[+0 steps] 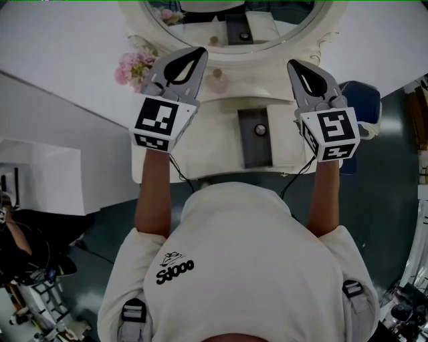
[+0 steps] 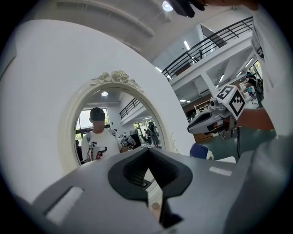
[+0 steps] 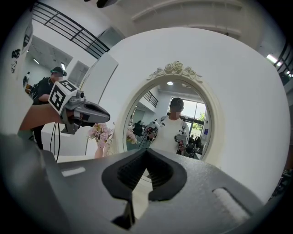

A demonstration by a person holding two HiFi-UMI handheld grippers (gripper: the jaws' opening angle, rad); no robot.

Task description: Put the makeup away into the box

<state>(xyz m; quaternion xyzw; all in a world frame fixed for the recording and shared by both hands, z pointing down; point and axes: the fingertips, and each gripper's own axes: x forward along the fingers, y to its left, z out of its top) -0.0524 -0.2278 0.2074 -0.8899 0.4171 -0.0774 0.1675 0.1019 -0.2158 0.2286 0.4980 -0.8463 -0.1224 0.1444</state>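
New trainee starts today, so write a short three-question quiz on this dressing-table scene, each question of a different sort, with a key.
1. True or false: the left gripper holds a makeup item between its fingers.
2. In the head view, where do the pink flowers stand relative to the mirror? A) at its left B) at its right C) straight in front of its middle
3. Fill in: the fingers of the right gripper are ____ (open or shut).
Key: 1 false; 2 A; 3 shut.
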